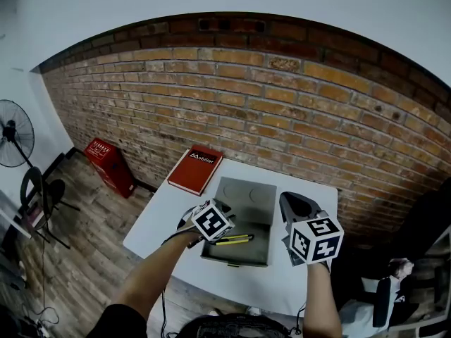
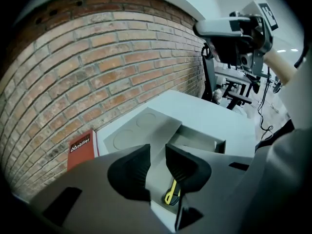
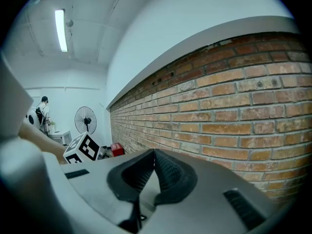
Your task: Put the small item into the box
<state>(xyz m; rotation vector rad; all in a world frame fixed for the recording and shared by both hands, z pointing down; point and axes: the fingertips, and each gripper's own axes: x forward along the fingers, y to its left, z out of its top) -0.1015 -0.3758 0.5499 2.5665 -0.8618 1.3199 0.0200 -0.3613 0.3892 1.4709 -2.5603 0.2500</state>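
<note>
An open grey box [image 1: 236,261] stands on the white table [image 1: 299,287], its lid [image 1: 246,197] folded back toward the wall. A slim yellow-and-black item [image 1: 233,240] lies inside the box near its left side. My left gripper [image 1: 223,231] hovers over that side of the box. In the left gripper view its jaws [image 2: 157,149] stand apart with nothing between them, and the yellow item [image 2: 171,193] shows below them on the box floor. My right gripper [image 1: 294,201] is held above the box's right edge, pointing toward the brick wall, and its jaws [image 3: 155,155] meet at the tips, empty.
A red book [image 1: 195,170] lies on the table's far left corner, beside the lid. The brick wall runs close behind the table. On the wooden floor to the left are a red crate [image 1: 109,164] and a standing fan [image 1: 14,134].
</note>
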